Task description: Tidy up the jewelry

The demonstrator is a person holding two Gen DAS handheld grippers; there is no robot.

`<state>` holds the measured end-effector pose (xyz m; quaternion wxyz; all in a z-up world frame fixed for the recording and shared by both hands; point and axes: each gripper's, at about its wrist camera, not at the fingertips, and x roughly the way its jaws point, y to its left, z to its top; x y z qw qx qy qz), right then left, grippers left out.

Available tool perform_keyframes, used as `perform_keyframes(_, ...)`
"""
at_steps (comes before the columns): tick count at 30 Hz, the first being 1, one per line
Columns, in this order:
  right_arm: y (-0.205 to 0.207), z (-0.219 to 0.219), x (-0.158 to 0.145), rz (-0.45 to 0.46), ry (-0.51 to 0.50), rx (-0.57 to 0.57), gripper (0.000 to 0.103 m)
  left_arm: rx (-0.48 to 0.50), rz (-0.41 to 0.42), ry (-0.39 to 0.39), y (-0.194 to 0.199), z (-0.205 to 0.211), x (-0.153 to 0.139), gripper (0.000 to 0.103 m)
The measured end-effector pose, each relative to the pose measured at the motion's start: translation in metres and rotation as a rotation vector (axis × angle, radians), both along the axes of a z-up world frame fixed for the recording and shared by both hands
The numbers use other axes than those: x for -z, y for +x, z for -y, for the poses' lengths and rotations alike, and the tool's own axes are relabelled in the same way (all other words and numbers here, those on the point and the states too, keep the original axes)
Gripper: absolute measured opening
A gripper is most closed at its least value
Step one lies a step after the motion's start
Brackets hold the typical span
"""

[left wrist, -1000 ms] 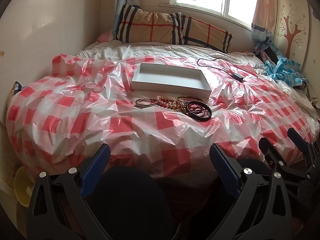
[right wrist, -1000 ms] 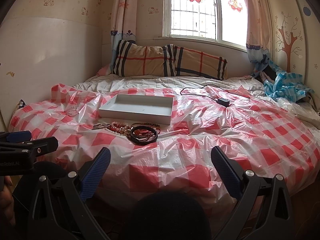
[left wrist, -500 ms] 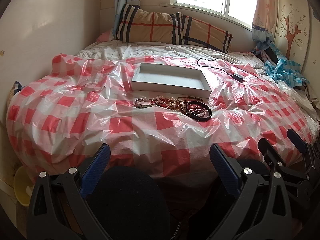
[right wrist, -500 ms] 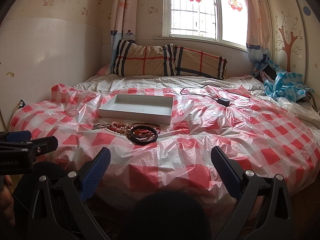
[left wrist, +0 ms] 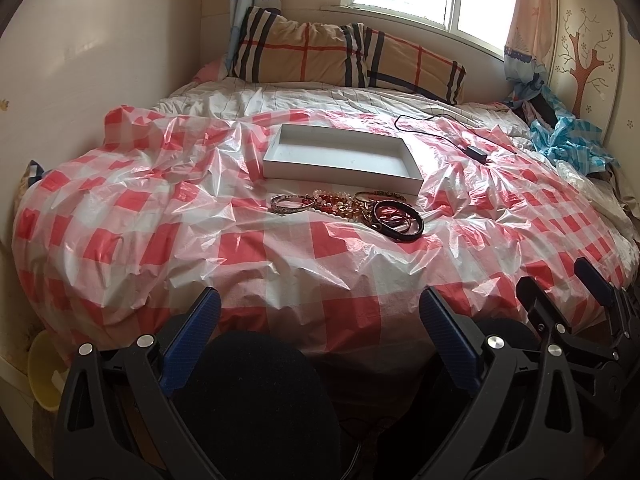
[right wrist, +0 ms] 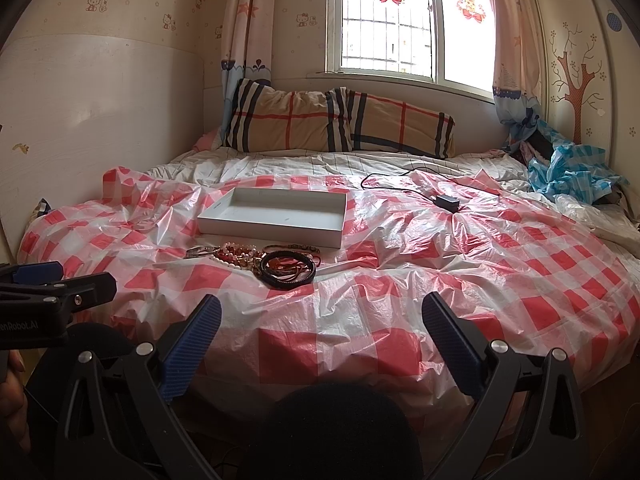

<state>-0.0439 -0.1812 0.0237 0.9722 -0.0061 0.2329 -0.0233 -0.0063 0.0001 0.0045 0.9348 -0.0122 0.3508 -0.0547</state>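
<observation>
A pile of jewelry lies on a red-and-white checked plastic sheet on the bed: a silver bangle (left wrist: 291, 204), beaded bracelets (left wrist: 336, 205) and black bangles (left wrist: 398, 220). The pile shows in the right wrist view too (right wrist: 260, 260). A shallow white box (left wrist: 340, 156) (right wrist: 272, 216) sits just behind it, empty. My left gripper (left wrist: 320, 312) is open and empty at the near edge of the bed. My right gripper (right wrist: 320, 312) is open and empty, to the right of the left one.
A black charger with its cable (right wrist: 446, 202) lies on the sheet right of the box. Striped pillows (right wrist: 340, 124) lean at the headboard under the window. Crumpled blue cloth (right wrist: 568, 172) is at the far right. A yellow bowl (left wrist: 42, 372) sits on the floor at left.
Both views have shifted only very slightly. Nothing on the bed has moved and both grippers stay open.
</observation>
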Motion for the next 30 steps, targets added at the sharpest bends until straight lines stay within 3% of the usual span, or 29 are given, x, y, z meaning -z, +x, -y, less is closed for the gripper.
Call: perform_keyframes(30, 0.0003, 0.0005, -0.0003, -0.001, 0.003, 0.000, 0.096, 0.001, -0.003, -0.001, 0.0016, -0.0023, -0.0013, 0.095)
